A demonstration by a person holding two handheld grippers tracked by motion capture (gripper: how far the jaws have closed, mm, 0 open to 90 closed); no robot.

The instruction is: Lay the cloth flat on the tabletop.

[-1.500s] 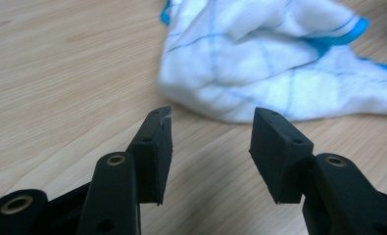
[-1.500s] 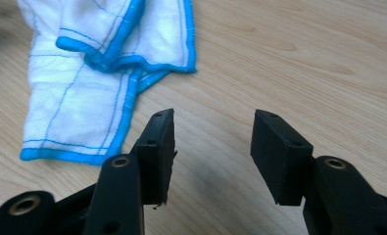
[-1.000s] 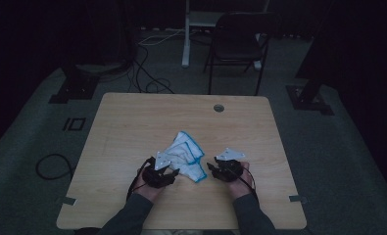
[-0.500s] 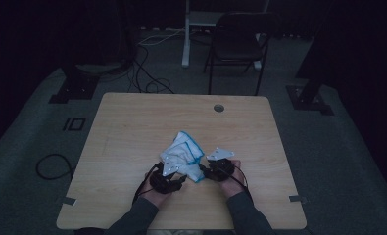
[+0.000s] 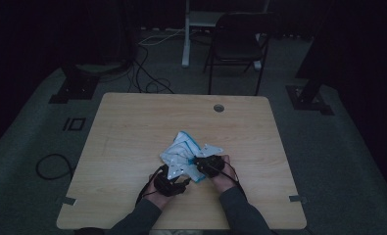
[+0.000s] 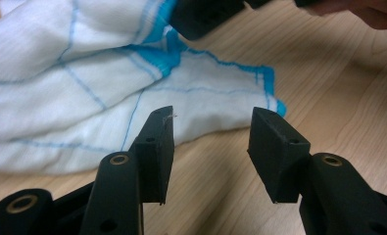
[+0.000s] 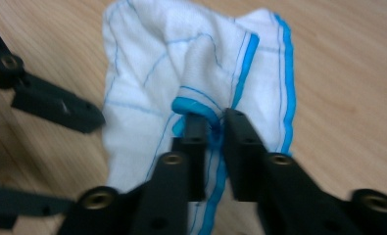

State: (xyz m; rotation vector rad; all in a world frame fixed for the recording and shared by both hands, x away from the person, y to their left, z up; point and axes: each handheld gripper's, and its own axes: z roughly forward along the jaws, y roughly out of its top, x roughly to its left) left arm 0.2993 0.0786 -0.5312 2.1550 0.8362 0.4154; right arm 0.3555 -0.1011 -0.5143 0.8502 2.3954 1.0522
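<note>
A white cloth [image 5: 182, 151] with thin blue lines and a bright blue hem lies crumpled near the table's front middle. My right gripper [image 7: 211, 122] is shut on a fold of the cloth's blue hem [image 7: 196, 105]; in the high view it [image 5: 203, 164] sits at the cloth's right front. My left gripper [image 6: 210, 117] is open just short of the cloth [image 6: 83, 83], its jaws aimed at a flat corner [image 6: 272, 100] lying on the wood, with nothing between them. From above, that gripper [image 5: 177, 175] is at the cloth's front edge.
The wooden table [image 5: 132, 127] has a small round cable hole [image 5: 219, 107] at its far edge. A chair [image 5: 235, 46] and a white desk leg [image 5: 186, 34] stand beyond the table. Cables [image 5: 51, 166] lie on the floor at left.
The right gripper has moved left, carrying its pinched cloth edge over the pile. The left gripper has moved right, up to the cloth's front edge. The hands are now closer together.
</note>
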